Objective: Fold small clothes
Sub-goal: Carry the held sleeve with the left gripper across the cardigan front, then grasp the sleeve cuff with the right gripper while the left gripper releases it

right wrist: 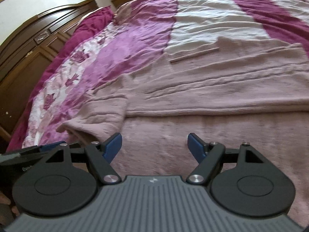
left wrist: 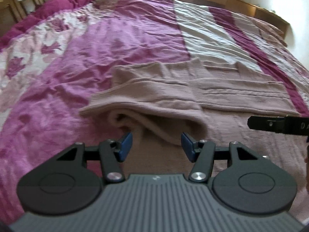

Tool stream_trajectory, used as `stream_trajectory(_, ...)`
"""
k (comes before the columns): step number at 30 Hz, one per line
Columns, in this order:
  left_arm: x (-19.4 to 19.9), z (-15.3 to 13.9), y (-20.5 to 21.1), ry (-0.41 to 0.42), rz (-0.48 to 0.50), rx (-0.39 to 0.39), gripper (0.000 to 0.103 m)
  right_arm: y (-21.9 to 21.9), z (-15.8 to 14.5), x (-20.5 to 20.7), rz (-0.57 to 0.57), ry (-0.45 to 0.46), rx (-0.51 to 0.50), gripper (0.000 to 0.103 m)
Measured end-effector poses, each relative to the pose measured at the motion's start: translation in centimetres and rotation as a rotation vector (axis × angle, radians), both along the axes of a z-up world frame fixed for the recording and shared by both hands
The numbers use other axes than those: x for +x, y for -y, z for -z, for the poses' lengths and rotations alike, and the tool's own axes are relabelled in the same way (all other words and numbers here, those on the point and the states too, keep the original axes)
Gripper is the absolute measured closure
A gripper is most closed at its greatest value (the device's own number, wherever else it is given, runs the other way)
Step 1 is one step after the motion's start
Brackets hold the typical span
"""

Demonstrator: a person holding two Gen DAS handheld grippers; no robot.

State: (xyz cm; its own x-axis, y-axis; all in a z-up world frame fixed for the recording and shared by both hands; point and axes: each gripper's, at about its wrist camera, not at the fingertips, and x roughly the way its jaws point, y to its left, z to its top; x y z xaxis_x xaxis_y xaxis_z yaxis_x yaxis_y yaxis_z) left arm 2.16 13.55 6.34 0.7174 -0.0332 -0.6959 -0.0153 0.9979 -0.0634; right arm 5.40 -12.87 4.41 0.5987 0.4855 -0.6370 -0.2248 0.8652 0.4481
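Observation:
A dusty-pink knit garment (left wrist: 222,89) lies spread on the bed, its left part folded over into a loose flap (left wrist: 154,104) with a rolled edge. It also shows in the right wrist view (right wrist: 212,89), flat with a fold line across it. My left gripper (left wrist: 156,145) is open and empty, just short of the flap's near edge. My right gripper (right wrist: 155,145) is open and empty above the garment's near part. The right gripper's finger shows at the right edge of the left wrist view (left wrist: 278,124); the left gripper shows at the left edge of the right wrist view (right wrist: 29,150).
The bed is covered by a crumpled purple, white and magenta bedspread (left wrist: 119,38). A magenta pillow (left wrist: 63,2) lies at the far left. A wooden headboard (right wrist: 38,31) and wooden cabinets (left wrist: 15,5) stand along the left.

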Motion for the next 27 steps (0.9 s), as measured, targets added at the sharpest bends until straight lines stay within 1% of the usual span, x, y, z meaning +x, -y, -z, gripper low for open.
stream_trajectory(2,-0.1,0.2,-0.7,0.005,-0.02,0.008,0.046,-0.9,0.0,0.6,-0.006,-0.014,0.02,0.022)
stream_trajectory(6,0.3,0.9,-2.0,-0.003,-0.073,-0.01,0.046,-2.2,0.2,1.9,-0.013,-0.052,0.081,0.022)
stream_trajectory(8,0.7,1.2,-2.3,-0.005,-0.094,0.003,0.046,-2.8,0.2,2.5,-0.015,-0.063,0.093,0.022)
stream_trajectory(11,1.3,1.8,-2.5,-0.004,-0.117,0.018,0.046,-3.8,0.1,3.7,-0.025,-0.077,0.104,0.022)
stream_trajectory(16,2.1,2.5,-2.7,0.002,-0.141,0.016,0.046,-5.7,0.3,5.8,-0.061,-0.111,0.113,0.023)
stream_trajectory(19,2.2,2.7,-2.8,0.012,-0.149,0.006,0.046,-7.1,1.0,7.1,-0.08,-0.148,0.102,0.025)
stream_trajectory(20,2.3,2.7,-2.9,0.013,-0.152,0.001,0.046,-7.6,1.2,7.5,-0.084,-0.16,0.099,0.03)
stream_trajectory(21,2.3,2.8,-2.9,0.016,-0.154,-0.004,0.046,-8.0,1.5,7.8,-0.092,-0.17,0.095,0.032)
stream_trajectory(24,2.5,3.0,-3.1,0.023,-0.16,-0.019,0.046,-8.9,2.3,8.8,-0.105,-0.187,0.074,0.047)
stream_trajectory(26,2.7,3.1,-3.1,0.029,-0.162,-0.026,0.046,-9.2,2.5,9.1,-0.127,-0.189,0.07,0.077)
stream_trajectory(27,2.8,3.2,-3.1,0.033,-0.164,-0.026,0.046,-9.3,2.5,9.3,-0.138,-0.196,0.071,0.082)
